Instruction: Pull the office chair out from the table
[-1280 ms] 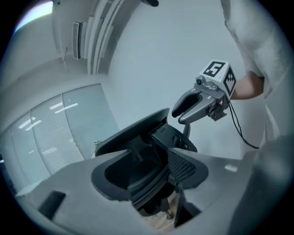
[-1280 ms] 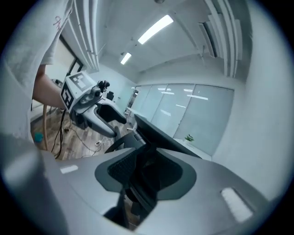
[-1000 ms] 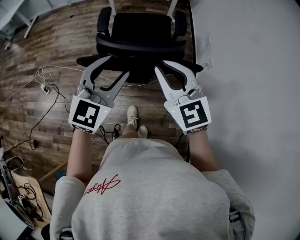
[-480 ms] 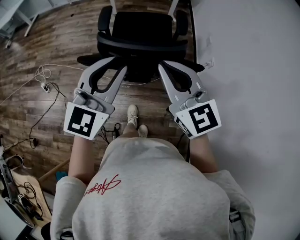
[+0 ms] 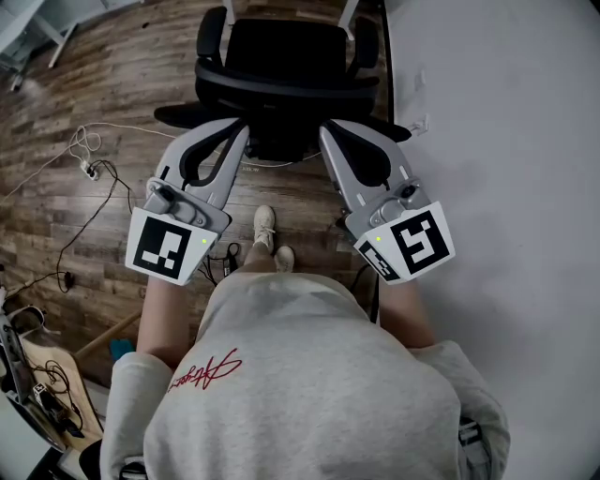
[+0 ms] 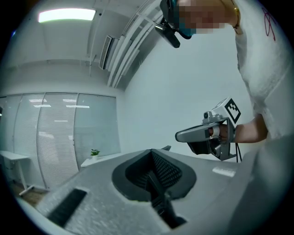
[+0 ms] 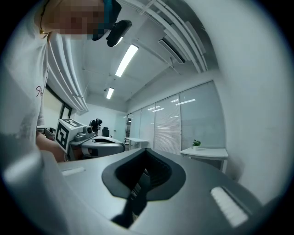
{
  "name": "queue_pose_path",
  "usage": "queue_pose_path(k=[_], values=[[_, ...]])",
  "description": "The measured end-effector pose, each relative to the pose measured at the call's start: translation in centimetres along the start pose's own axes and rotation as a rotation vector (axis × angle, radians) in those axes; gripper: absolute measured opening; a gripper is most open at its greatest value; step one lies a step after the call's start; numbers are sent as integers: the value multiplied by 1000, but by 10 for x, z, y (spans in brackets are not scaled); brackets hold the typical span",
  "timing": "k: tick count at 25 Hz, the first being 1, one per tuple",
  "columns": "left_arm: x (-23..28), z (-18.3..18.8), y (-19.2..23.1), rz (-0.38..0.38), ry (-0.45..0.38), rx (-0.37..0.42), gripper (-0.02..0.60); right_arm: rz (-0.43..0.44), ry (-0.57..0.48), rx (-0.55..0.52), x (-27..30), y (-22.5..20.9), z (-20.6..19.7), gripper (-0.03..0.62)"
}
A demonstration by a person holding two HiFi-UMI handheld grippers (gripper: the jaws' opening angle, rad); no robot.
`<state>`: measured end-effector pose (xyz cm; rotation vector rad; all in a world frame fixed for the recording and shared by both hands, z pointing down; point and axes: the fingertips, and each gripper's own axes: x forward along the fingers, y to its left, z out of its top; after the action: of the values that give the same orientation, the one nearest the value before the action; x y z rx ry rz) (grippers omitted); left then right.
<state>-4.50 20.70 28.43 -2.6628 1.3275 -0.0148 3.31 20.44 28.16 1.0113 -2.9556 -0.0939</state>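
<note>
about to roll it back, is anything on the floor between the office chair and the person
A thin white cable crosses the floor at the base of the office chair, on the person's side, and black cables lie beside the person's shoes. The chair could catch on them. Otherwise nothing visible blocks it.

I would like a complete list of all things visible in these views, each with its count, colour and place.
office chair: one, black, top centre
table legs: two, white, top edge, behind chair
wall: white, right side
floor: wooden, brown
cables: several, white and black, floor at left
potted plant: one, green, on distant white desk
shoes: two, white, below the chair
sweatshirt: one, grey, foreground
left gripper: grey, jaws just closed, nothing between
right gripper: grey, shut, empty
</note>
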Motion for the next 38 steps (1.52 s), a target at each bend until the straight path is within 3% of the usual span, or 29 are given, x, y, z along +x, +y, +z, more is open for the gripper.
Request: queue_pose_path(k=[6,16,28,33,38], values=[[-4,0,-3,3,-1,-7,-3,70,-56,106,-4,13,11,0],[-8,1,-4,16,-5,-10,-2,11,-19,-47,-7,16,11,1],[-16,8,-9,31,-25,-13,-2,15,-40,-28,-17,19,14,0],[-21,3,-13,26,12,22,-2,13,-36,-37,-24,22,14,2],[-19,11,-19,36,-35,-6,-2,-5,-28,-40,-30,19,10,2]])
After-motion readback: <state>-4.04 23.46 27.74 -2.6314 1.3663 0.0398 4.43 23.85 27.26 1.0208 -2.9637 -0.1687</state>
